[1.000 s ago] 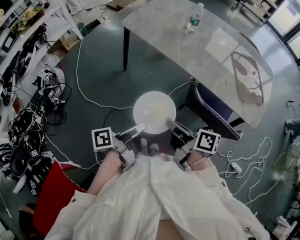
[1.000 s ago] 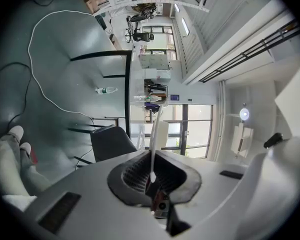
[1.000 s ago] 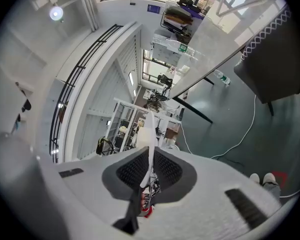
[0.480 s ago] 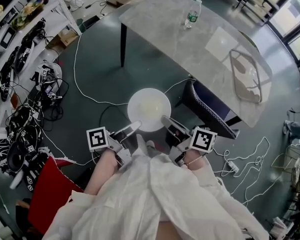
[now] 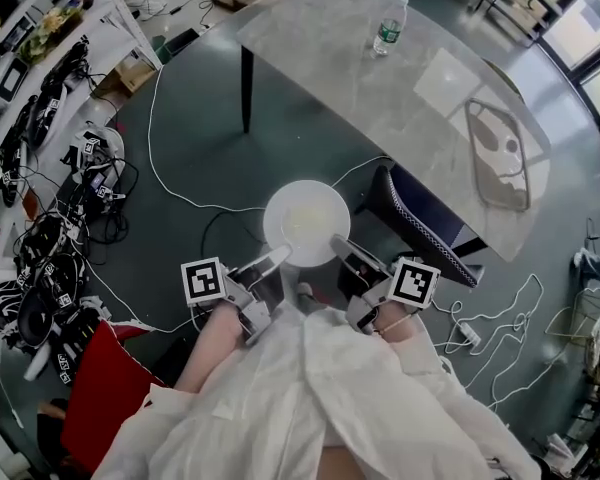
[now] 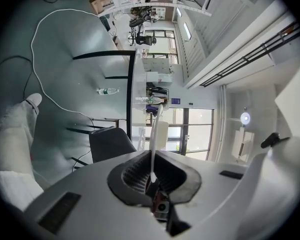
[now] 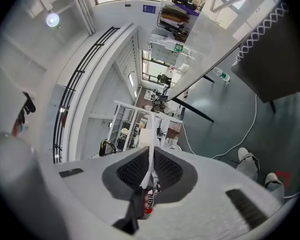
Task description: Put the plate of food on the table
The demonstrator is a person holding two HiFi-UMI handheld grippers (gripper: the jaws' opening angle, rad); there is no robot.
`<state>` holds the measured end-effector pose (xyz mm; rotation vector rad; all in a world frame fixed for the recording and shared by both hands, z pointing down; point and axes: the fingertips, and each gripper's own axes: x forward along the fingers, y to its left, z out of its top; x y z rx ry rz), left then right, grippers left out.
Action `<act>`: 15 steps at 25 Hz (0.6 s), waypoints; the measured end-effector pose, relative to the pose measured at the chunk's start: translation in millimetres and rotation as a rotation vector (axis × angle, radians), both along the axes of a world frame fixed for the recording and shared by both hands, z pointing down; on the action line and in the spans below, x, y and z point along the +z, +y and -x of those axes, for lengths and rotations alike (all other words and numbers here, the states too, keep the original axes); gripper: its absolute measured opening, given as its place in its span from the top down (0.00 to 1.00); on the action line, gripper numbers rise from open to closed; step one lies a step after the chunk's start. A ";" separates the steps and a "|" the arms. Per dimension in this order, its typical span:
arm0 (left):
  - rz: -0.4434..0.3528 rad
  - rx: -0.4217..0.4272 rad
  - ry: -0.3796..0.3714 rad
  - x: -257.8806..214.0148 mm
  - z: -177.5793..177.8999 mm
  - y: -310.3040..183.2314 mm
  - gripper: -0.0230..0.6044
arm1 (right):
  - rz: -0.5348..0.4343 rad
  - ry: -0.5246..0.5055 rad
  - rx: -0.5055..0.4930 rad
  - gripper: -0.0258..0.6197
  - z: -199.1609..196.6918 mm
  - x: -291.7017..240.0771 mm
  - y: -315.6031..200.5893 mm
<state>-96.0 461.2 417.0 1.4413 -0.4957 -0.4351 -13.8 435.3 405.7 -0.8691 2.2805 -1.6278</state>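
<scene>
Left gripper (image 5: pixel 280 257) is clamped on the near-left edge of the white round plate (image 5: pixel 273 218), and right gripper (image 5: pixel 338 244) is pinching the near-right edge, so I've got it from both sides. Each gripper view shows the thin white rim standing edge-on, squeezed between my dark ribbed pads. Nearest to me, my white coat (image 5: pixel 310 398) fills the bottom of the head view, with my forearms reaching out from it. Just past the jaws the plate hangs level in the air over the dark grey-green floor (image 5: pixel 200 98), with a pale yellowish patch of food (image 5: pixel 306 224) in its middle. It's not on the table. To the plate's right sits a dark padded chair (image 5: pixel 420 223), tucked against the table's edge. Beyond that spreads the grey marble-patterned table (image 5: pixel 380 98). A clear plastic water bottle (image 5: pixel 388 26) stands upright at its far end, well apart from the plate.
</scene>
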 end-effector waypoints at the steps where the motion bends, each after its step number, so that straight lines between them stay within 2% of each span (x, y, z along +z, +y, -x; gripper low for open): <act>1: 0.001 0.003 0.004 0.7 1.1 -5.7 0.92 | -0.002 0.003 0.003 0.94 1.1 0.5 -5.6; 9: -0.005 0.048 -0.009 2.8 21.5 -77.5 0.92 | 0.008 0.019 0.049 0.94 16.8 6.1 -72.6; 15: -0.060 0.112 -0.032 -11.7 41.7 -151.3 0.92 | -0.016 0.009 0.091 0.94 36.7 -5.9 -140.5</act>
